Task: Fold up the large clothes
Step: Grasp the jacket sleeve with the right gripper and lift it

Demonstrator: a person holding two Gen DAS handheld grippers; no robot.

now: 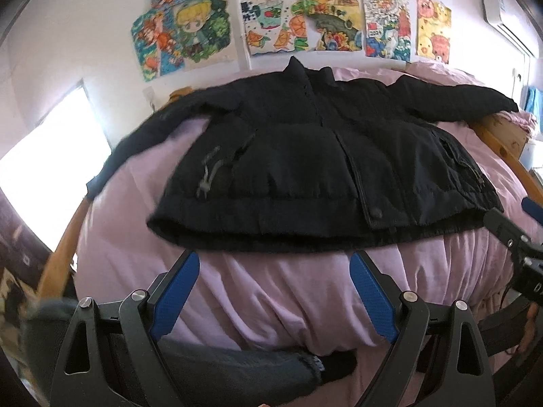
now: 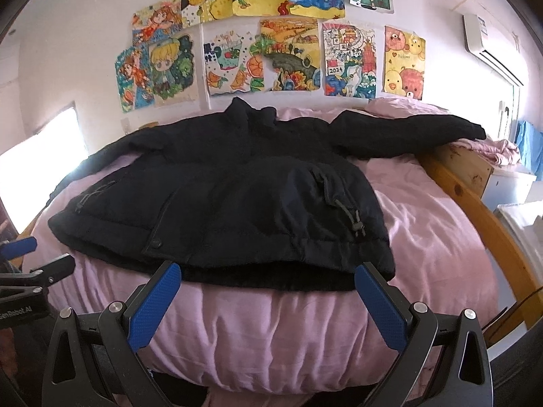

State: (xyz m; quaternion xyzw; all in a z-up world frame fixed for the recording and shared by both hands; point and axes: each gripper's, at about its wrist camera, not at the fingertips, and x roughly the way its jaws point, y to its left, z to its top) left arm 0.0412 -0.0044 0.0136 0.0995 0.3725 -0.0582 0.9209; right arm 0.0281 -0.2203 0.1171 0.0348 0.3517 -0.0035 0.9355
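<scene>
A black padded jacket [image 1: 305,156] lies flat, front up, on a pink bed cover [image 1: 271,288], collar toward the wall and both sleeves spread out sideways. It also shows in the right wrist view [image 2: 230,196]. My left gripper [image 1: 275,261] is open and empty, just short of the jacket's hem. My right gripper [image 2: 268,271] is open and empty, its tips at the hem's right half. The right gripper shows at the right edge of the left wrist view [image 1: 509,234], and the left gripper shows at the left edge of the right wrist view [image 2: 30,264].
A wooden bed frame [image 2: 475,203] runs along the right side. Children's drawings [image 2: 264,57] cover the wall behind the bed. A bright window [image 1: 51,166] is at the left. An air conditioner [image 2: 488,47] hangs at the upper right. A dark sleeve [image 1: 237,369] shows below my left gripper.
</scene>
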